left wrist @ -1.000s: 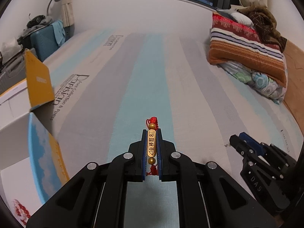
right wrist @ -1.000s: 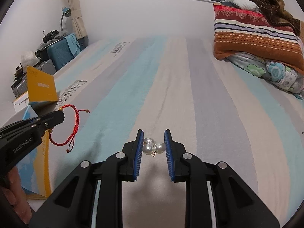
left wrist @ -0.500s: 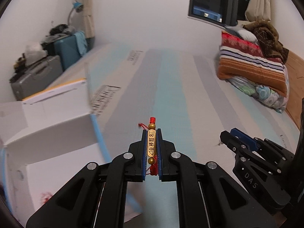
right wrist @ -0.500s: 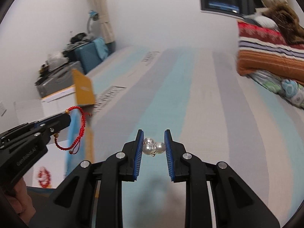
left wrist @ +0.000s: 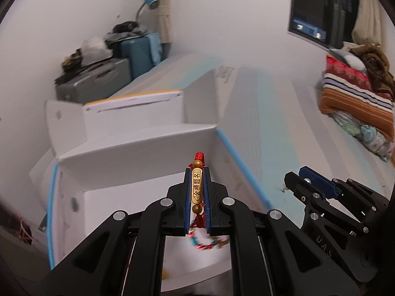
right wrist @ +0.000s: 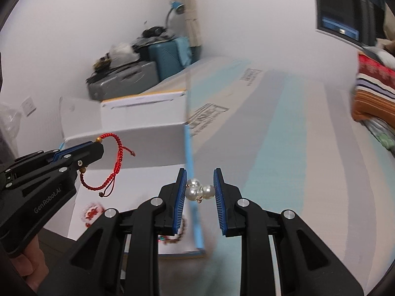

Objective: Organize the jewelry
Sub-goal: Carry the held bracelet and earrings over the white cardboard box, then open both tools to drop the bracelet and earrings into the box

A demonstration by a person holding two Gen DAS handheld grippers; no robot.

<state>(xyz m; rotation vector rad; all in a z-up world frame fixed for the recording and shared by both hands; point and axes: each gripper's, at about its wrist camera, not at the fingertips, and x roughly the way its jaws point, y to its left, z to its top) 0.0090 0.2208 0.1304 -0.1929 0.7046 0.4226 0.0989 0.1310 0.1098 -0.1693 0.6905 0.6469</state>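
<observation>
My left gripper [left wrist: 197, 170] is shut on a red cord bracelet with a gold bar charm [left wrist: 197, 188]. It hangs over the open white box [left wrist: 138, 148]. In the right wrist view the same left gripper [right wrist: 95, 148] shows at the left, and the bracelet's red loop [right wrist: 116, 167] dangles below its tips. My right gripper [right wrist: 199, 174] is shut on a small cluster of white pearls [right wrist: 198, 190], just over the box's blue right edge [right wrist: 188, 148]. From the left wrist view the right gripper [left wrist: 293, 180] sits to the right, above the bed.
Inside the box lie a blurred multicolour beaded piece [left wrist: 207, 243] and a red-and-white bracelet [right wrist: 91, 213]. The striped bedsheet [right wrist: 271, 135] stretches to the right. Pillows [left wrist: 355, 98] are piled at far right, and suitcases [left wrist: 98, 79] stand behind the box by the wall.
Both grippers have swung left, from over the striped bed to above the open white box. Each still holds its piece, and the box's inside has come into view.
</observation>
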